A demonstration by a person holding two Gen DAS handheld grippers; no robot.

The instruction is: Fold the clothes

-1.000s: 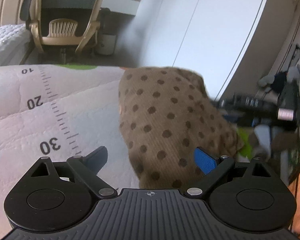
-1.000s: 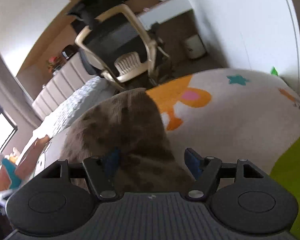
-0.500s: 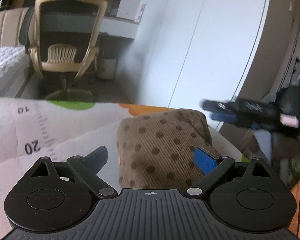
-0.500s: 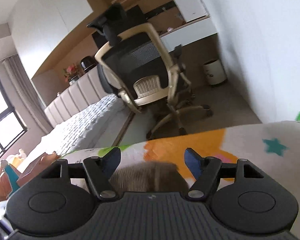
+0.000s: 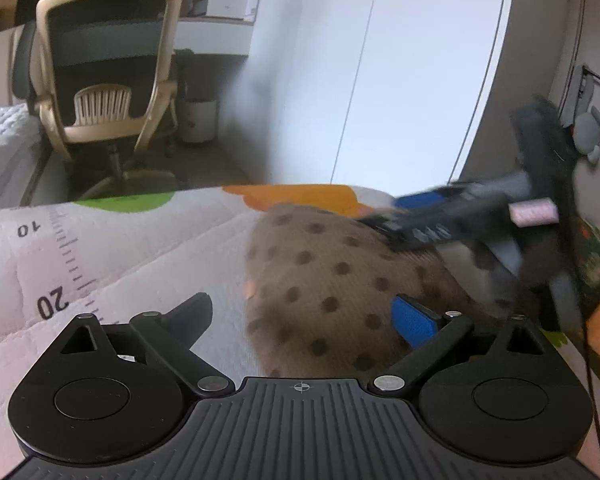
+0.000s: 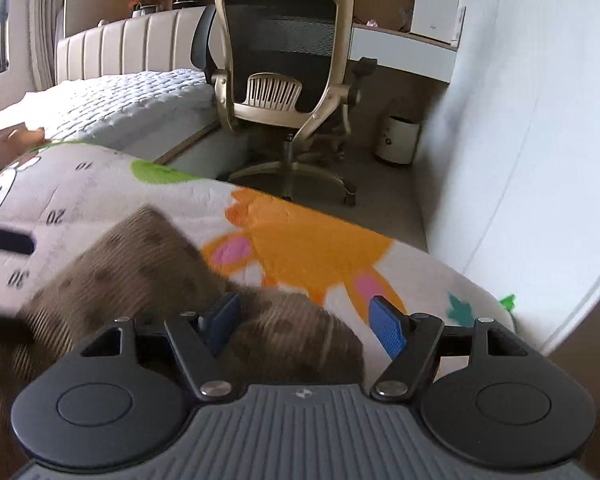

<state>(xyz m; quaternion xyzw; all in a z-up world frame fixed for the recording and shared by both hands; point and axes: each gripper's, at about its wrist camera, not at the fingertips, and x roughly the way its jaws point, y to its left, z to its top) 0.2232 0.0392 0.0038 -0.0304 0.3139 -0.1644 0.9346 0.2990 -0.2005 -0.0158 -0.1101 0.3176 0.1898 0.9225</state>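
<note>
i have a brown polka-dot garment (image 5: 331, 284) lying in a soft heap on the printed play mat (image 5: 132, 248), and i judge the folding barely under way: the cloth looks bunched and rounded, with no flat panel or crisp crease that i can make out, so squaring it up and making the actual folds is all left to do

my left gripper (image 5: 303, 316) sits low at the near edge of the heap, its fingers spread wide with cloth between them but nothing pinched. my right gripper (image 6: 303, 320) is the same, fingers apart, with a hump of the fabric under and between them; i see no grip there either. from the left wrist view the right tool is a blurred dark shape over the far right side of the garment

from the right wrist view the bundle's long axis seems to run from near my fingers away to the left, toward the ruler markings (image 6: 56, 216) on the mat, ending in a raised corner. which end is collar or hem i cannot tell through the blur

an office chair (image 6: 284, 92) stands beyond the mat
</note>
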